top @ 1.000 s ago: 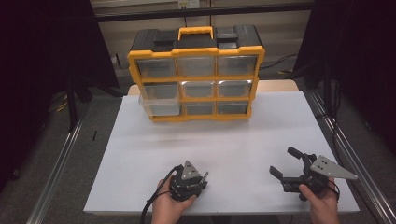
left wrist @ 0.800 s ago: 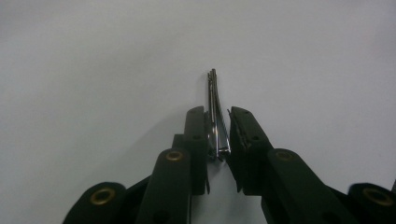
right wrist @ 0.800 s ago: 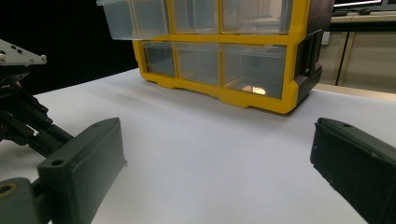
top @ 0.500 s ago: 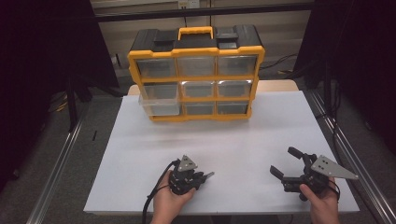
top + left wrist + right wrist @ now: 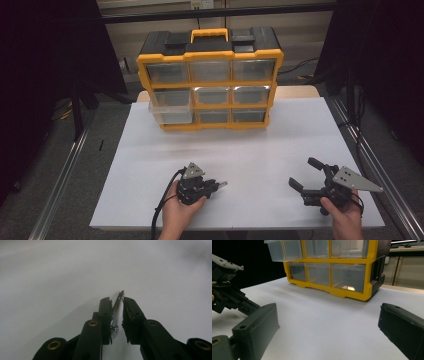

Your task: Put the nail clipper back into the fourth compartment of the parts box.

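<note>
My left gripper lies low over the white table near its front edge. It is shut on a thin, flat metal piece that sticks out past the fingertips, with its silvery tip pointing right. My right gripper hovers at the front right, open wide with nothing between its jaws. In the right gripper view, that same right gripper faces the organizer, and the left gripper is at the far left.
A yellow and black drawer organizer with clear drawers stands at the back of the white table. Its middle-left drawer is pulled out, as is also seen on the organizer in the right gripper view. Metal rails run along both table sides.
The left gripper has shifted and tipped slightly in place, still holding the metal piece. The right gripper has kept still.
</note>
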The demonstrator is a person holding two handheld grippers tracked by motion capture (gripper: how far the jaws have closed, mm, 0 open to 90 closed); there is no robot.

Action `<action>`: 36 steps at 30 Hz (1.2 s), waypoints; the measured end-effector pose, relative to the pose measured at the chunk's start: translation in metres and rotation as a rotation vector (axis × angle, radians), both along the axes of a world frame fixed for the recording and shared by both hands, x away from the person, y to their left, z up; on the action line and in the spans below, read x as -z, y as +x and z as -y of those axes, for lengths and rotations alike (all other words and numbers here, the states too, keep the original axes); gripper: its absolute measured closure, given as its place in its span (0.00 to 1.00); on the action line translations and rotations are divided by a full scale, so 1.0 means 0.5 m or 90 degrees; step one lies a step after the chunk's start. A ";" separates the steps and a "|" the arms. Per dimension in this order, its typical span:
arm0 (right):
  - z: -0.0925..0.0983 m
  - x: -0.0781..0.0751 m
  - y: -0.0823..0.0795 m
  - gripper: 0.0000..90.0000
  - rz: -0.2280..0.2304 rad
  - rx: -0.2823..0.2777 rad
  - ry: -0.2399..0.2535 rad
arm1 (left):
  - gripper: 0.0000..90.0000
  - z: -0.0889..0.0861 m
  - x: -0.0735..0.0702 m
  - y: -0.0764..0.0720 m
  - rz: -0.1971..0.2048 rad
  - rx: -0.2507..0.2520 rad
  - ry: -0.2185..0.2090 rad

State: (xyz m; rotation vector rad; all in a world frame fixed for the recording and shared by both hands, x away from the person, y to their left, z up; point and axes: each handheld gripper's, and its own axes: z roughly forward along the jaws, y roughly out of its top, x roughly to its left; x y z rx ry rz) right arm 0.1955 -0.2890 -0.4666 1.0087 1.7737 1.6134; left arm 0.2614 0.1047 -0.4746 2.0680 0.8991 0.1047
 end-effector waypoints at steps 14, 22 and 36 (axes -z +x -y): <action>-0.001 0.000 0.000 0.03 -0.001 0.001 0.001 | 0.85 0.001 0.003 -0.001 -0.022 0.010 0.009; -0.001 0.000 0.000 0.03 -0.001 -0.001 -0.002 | 0.81 0.012 0.009 -0.021 -0.005 0.023 0.043; 0.000 0.001 0.001 0.03 -0.005 0.003 0.003 | 0.88 0.017 0.006 -0.026 -0.016 0.024 0.054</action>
